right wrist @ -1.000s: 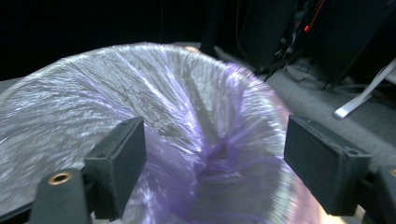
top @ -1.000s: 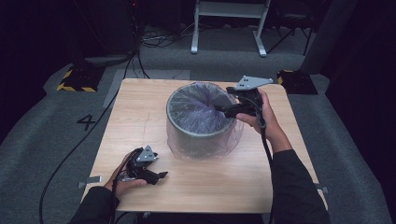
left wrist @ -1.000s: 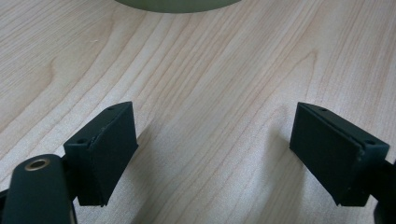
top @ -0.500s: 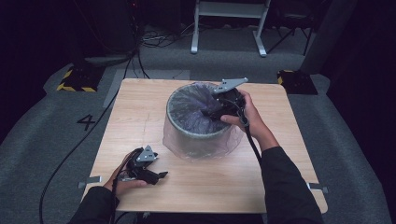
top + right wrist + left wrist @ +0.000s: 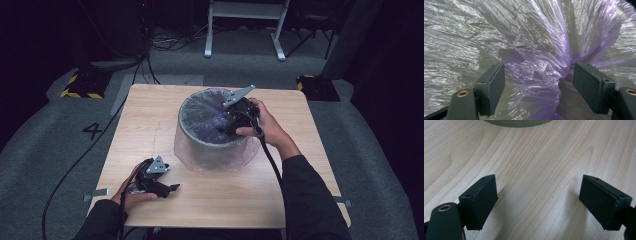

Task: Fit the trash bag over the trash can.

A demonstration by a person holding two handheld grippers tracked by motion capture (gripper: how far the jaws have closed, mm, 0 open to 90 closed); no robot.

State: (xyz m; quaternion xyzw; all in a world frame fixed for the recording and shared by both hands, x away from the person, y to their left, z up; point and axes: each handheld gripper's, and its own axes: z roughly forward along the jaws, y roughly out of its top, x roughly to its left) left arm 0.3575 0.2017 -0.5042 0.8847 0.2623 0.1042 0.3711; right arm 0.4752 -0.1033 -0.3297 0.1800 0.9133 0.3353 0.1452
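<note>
While the left gripper (image 5: 172,188) rests open and empty on the pale wooden table (image 5: 150,125) near-left, the right gripper (image 5: 537,82), jaws wide and gripping nothing, reaches into the round grey bin (image 5: 210,142) to press its translucent purple plastic liner (image 5: 541,50) down, and next it likely needs to push deeper.

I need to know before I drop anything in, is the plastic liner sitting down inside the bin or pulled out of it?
Inside. The purple liner lines the bin, its edge folded over the rim and hanging outside.

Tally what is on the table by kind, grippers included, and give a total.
Bin: 1
Purple plastic bag liner: 1
Grippers: 2, the left gripper and the right gripper
Total: 4
</note>
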